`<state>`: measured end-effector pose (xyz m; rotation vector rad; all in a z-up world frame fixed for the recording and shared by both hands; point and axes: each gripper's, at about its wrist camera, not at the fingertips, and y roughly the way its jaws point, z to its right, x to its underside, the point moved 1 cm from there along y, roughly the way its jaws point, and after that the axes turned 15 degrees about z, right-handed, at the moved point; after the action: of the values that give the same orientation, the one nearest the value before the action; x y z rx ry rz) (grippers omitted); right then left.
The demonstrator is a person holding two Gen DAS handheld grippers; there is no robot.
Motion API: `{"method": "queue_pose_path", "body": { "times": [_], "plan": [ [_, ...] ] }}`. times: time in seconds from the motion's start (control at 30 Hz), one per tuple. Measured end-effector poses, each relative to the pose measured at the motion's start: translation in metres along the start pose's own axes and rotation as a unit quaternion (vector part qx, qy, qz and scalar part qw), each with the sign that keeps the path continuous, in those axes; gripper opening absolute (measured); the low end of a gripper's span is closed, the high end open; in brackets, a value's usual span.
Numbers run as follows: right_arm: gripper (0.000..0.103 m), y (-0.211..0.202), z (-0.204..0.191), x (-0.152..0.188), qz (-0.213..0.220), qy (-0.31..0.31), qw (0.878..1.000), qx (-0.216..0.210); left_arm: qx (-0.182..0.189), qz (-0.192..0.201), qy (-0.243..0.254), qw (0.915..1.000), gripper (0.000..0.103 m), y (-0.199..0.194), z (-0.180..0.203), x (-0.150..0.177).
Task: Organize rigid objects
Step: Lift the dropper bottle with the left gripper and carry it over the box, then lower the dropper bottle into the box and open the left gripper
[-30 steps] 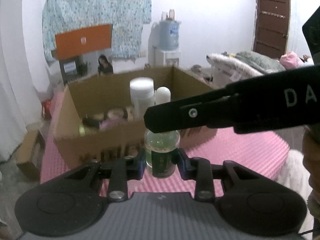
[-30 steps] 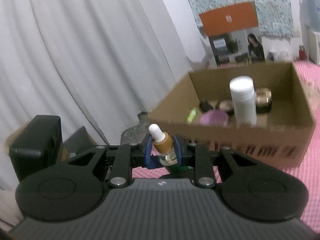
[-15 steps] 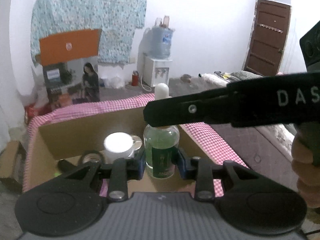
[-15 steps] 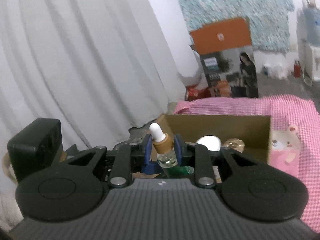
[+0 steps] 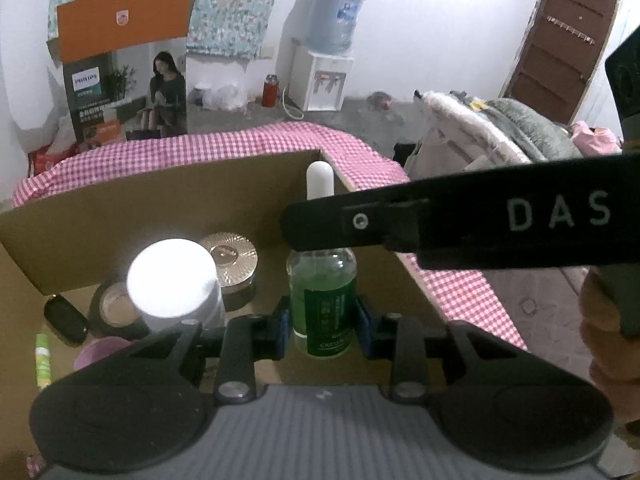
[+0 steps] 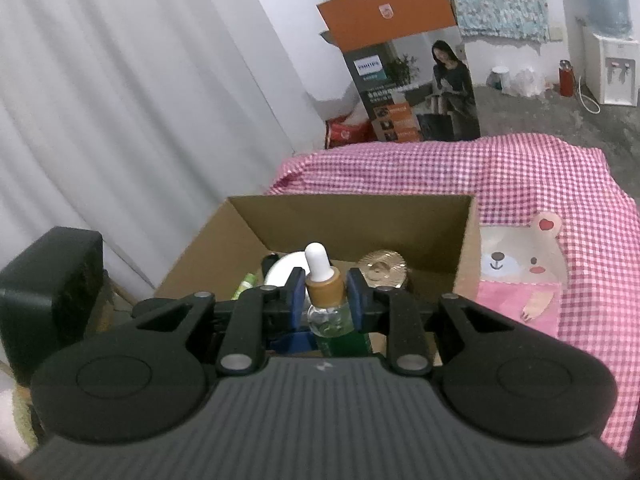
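Observation:
A green glass dropper bottle (image 5: 322, 304) with a white bulb and tan collar is held upright by both grippers over the open cardboard box (image 5: 120, 204). My left gripper (image 5: 322, 326) is shut on the bottle's body. My right gripper (image 6: 325, 298) is shut on its tan collar (image 6: 324, 289); its finger crosses the left wrist view as a black bar (image 5: 460, 224). The bottle hangs inside the box near its right wall. The box (image 6: 352, 216) holds a white-capped jar (image 5: 172, 280), a gold-lidded jar (image 5: 232, 252), a tape roll (image 5: 112, 308), a black item (image 5: 66, 318) and a green tube (image 5: 43, 360).
The box sits on a pink checked cloth (image 6: 540, 184) with a bear print (image 6: 520, 268). A white curtain (image 6: 120, 100) hangs at the left. A Philips carton (image 6: 408, 76), a water dispenser (image 5: 326, 52) and a brown door (image 5: 560, 52) stand behind.
Both grippers have carried the bottle forward and down, from in front of the box to over and into its right side. The grips have not changed.

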<state>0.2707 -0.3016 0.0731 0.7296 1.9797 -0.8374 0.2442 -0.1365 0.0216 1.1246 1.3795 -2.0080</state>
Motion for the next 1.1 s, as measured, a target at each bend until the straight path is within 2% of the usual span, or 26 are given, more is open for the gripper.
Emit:
{"method": "queue_pose_path", "body": {
  "times": [0.2,0.57,0.7,1.1],
  "plan": [
    [0.02,0.022,0.012,0.003,-0.016,-0.011,1.0,0.004,-0.004,-0.019,-0.007,0.9998,0.034,0.018,-0.004,0.001],
    [0.02,0.039,0.011,0.01,-0.038,-0.039,0.998,0.008,-0.003,-0.033,-0.008,0.9994,0.039,0.022,-0.003,0.007],
    [0.02,0.043,0.009,0.013,-0.045,-0.057,0.997,0.013,-0.005,-0.031,-0.006,0.9995,0.047,0.019,-0.001,0.008],
    [0.023,0.052,0.008,0.024,-0.078,-0.096,0.992,0.034,0.006,-0.028,0.008,0.9995,0.057,0.016,0.007,0.009]
  ]
}}
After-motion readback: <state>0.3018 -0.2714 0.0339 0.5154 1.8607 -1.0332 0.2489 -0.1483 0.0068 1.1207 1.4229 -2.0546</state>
